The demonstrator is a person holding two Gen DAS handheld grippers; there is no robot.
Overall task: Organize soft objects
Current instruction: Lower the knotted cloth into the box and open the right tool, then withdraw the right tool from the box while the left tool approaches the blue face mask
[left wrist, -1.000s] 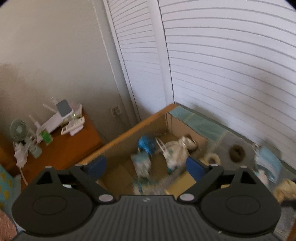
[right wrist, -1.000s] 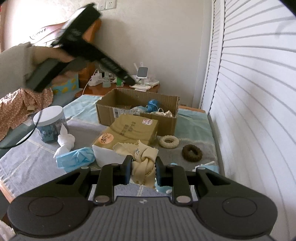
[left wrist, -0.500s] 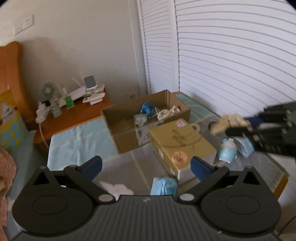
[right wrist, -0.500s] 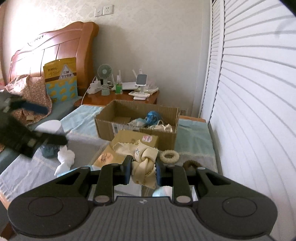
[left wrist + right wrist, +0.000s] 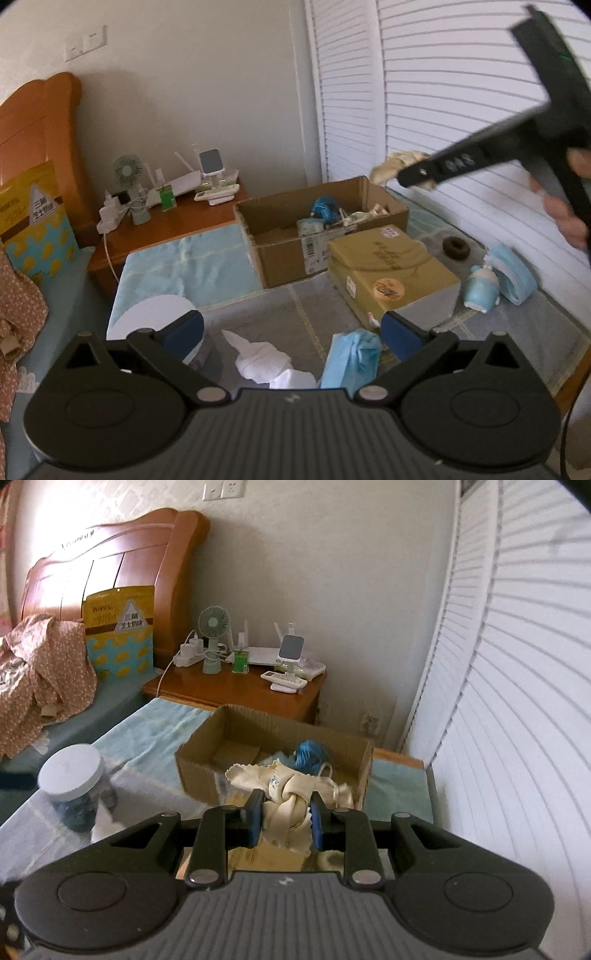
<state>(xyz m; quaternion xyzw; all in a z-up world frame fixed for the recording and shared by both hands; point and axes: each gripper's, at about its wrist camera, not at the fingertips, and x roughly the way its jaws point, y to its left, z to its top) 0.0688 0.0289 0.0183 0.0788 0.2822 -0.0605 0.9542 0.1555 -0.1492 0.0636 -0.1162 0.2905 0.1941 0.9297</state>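
Note:
My right gripper (image 5: 286,818) is shut on a knotted cream cloth (image 5: 290,797) and holds it in the air before the open cardboard box (image 5: 207,764). The box (image 5: 284,254) holds a blue yarn ball (image 5: 323,206) and other soft items. In the left wrist view the right gripper (image 5: 400,173) with the cream cloth (image 5: 393,164) hangs above the box's right end. My left gripper (image 5: 291,332) is open and empty, low over a white cloth (image 5: 266,363) and a blue cloth (image 5: 351,356).
A tan packet (image 5: 388,266) lies right of the box. A light-blue toy bottle (image 5: 480,290), a blue mask (image 5: 515,273) and a brown ring (image 5: 456,247) lie near the shutters. A white-lidded jar (image 5: 72,782) stands at left. A wooden nightstand (image 5: 173,229) carries a fan and gadgets.
My right gripper lifted the cream cloth and carried it toward the box. My left gripper pulled back from over the box and came down near the white and blue cloths.

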